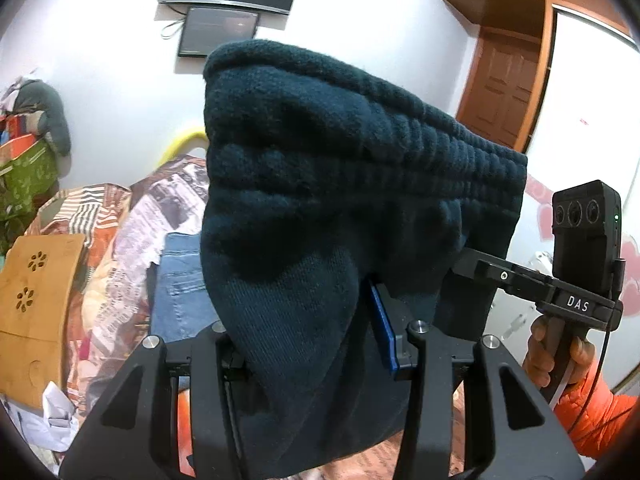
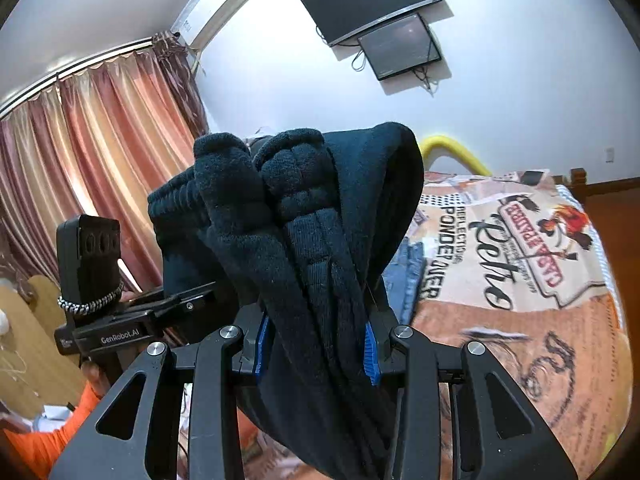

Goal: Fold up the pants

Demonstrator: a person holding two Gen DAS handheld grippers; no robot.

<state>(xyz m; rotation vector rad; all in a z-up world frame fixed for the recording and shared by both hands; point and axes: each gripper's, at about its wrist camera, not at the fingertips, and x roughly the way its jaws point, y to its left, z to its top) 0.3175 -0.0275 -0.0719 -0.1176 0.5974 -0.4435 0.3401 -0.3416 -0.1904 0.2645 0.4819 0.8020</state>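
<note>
Dark navy knit pants (image 1: 320, 168) hang in the air, held at the ribbed waistband by both grippers. My left gripper (image 1: 312, 344) is shut on the cloth, which bulges above its blue-padded fingers (image 1: 382, 328) and drapes below. My right gripper (image 2: 316, 344) is shut on a bunched, doubled part of the same pants (image 2: 304, 220). In the left wrist view the right gripper's body (image 1: 576, 300) shows at the right, in a hand with an orange sleeve. In the right wrist view the left gripper's body (image 2: 104, 332) shows at the left.
Below lies a bed with a printed blanket (image 2: 520, 280). Blue jeans (image 1: 180, 280) lie on it. A wooden board (image 1: 36, 312) and clutter stand at the left. A brown door (image 1: 504, 92), two wall screens (image 2: 384, 20) and curtains (image 2: 100, 140) surround the bed.
</note>
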